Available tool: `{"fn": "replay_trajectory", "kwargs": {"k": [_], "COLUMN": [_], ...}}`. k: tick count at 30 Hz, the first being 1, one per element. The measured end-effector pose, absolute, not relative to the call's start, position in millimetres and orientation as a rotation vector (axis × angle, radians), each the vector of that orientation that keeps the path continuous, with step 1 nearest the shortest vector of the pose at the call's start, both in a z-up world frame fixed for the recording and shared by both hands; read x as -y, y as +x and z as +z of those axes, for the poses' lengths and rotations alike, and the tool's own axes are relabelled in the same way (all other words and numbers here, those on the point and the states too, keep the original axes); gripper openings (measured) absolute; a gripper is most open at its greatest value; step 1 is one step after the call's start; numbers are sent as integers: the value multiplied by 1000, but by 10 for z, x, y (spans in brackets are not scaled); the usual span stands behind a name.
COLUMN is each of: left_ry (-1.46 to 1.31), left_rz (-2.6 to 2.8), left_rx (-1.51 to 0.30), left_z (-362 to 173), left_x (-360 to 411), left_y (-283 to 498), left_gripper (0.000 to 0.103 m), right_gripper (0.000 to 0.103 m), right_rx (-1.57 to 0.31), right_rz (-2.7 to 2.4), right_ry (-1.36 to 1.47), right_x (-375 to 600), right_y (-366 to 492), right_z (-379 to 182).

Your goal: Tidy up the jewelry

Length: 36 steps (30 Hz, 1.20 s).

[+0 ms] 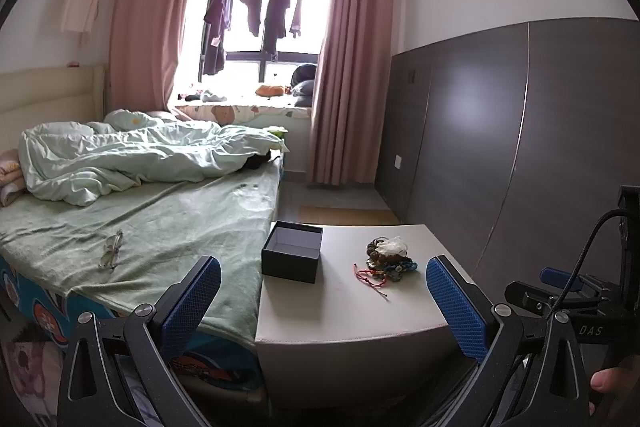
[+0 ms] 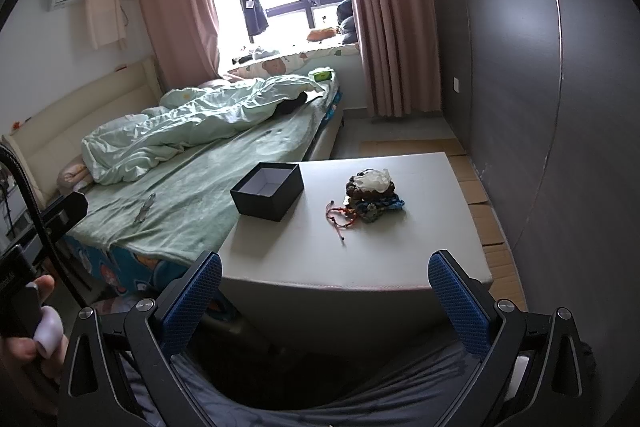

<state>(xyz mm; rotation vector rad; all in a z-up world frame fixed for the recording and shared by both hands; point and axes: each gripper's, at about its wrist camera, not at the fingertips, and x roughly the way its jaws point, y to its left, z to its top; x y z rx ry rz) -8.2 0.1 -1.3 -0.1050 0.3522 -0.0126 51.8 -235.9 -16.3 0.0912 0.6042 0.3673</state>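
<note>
A pile of jewelry (image 1: 389, 255) lies on a white stool-table (image 1: 344, 303): brown bead bracelets, a blue braided band, a red cord bracelet (image 1: 370, 275) and a clear bag on top. An open, empty black box (image 1: 292, 251) stands to its left. The same pile (image 2: 372, 193), red cord (image 2: 340, 215), box (image 2: 269, 191) and table (image 2: 360, 251) show in the right wrist view. My left gripper (image 1: 323, 303) is open and empty, short of the table's near edge. My right gripper (image 2: 325, 297) is open and empty, also near the front edge.
A bed (image 1: 132, 227) with a green sheet and rumpled duvet lies left of the table, with glasses (image 1: 112, 249) on it. A dark panelled wall (image 1: 520, 147) runs along the right. The right gripper's body (image 1: 568, 291) shows at the left view's right edge.
</note>
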Motion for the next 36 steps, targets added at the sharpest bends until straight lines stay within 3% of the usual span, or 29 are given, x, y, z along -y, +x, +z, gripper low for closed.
{"fn": "replay_trajectory", "kwargs": {"k": [36], "left_ry": [-112], "left_rz": [-33], "left_rx": [-336], "left_z": [-10], "left_x": [-25], "left_y": [87], "left_gripper": [103], "right_gripper": [103], "right_rx": [-607], "right_rz": [360], "right_ry": [89], "right_x": [2408], "right_y": [591], "right_z": [-233]}}
